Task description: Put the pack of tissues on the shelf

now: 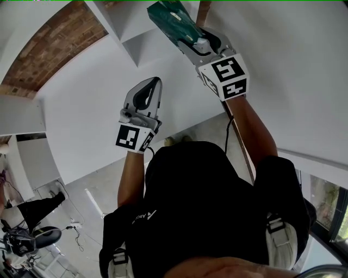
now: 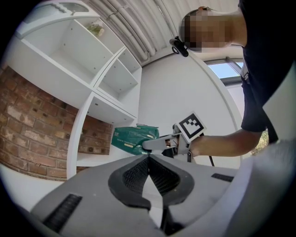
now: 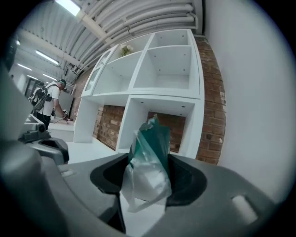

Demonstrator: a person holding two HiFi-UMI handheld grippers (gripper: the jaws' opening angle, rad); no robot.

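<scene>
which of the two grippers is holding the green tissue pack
The right gripper: its jaws are clamped on the tissue pack, held up in front of the white shelf. The left gripper has its jaws shut together with nothing between them.

A red brick wall (image 3: pixel 212 125) is showing as the backdrop and running up the right side. Pale pipes (image 3: pixel 152 16) are running along the ceiling, and a strip light (image 3: pixel 70 6) is glowing beside them. A small green plant (image 3: pixel 124 48) is sitting high up near the ceiling. Far off at the left, a person (image 3: pixel 48 102) in a white shirt is standing at a white bench (image 3: pixel 58 132). White cables (image 1: pixel 76 231) are lying on the grey floor (image 1: pixel 103 174). Daylight is coming through a window (image 2: pixel 224 70).
</scene>
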